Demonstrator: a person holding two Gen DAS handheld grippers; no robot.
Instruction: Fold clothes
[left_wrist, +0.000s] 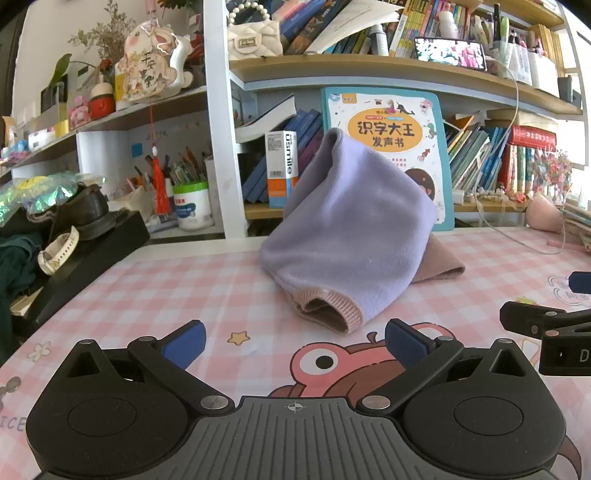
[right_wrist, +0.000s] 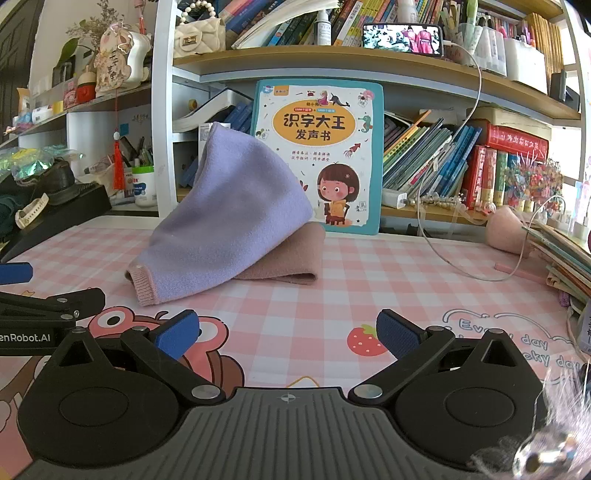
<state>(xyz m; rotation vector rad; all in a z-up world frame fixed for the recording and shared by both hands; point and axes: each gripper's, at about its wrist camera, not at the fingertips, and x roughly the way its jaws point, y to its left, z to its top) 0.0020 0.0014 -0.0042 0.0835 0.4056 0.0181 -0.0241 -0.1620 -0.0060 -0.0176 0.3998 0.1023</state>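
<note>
A lilac knit garment (left_wrist: 351, 229) with a pink ribbed cuff (left_wrist: 332, 310) stands bunched up in a peak on the pink checked tablecloth (left_wrist: 166, 288), over a folded dusty-pink part (left_wrist: 439, 266). It also shows in the right wrist view (right_wrist: 236, 214), with the pink part (right_wrist: 288, 258) beneath. My left gripper (left_wrist: 295, 343) is open and empty, just in front of the cuff. My right gripper (right_wrist: 288, 336) is open and empty, to the right of the garment and short of it. Its fingers (left_wrist: 535, 321) show at the right edge of the left wrist view.
A children's book (right_wrist: 321, 155) leans on the bookshelf behind the garment. A black stand with a shoe and a watch (left_wrist: 74, 236) sits at the left. A white cable (right_wrist: 443, 254), a pink pouch (right_wrist: 506, 229) and stacked books (right_wrist: 565, 262) lie at the right.
</note>
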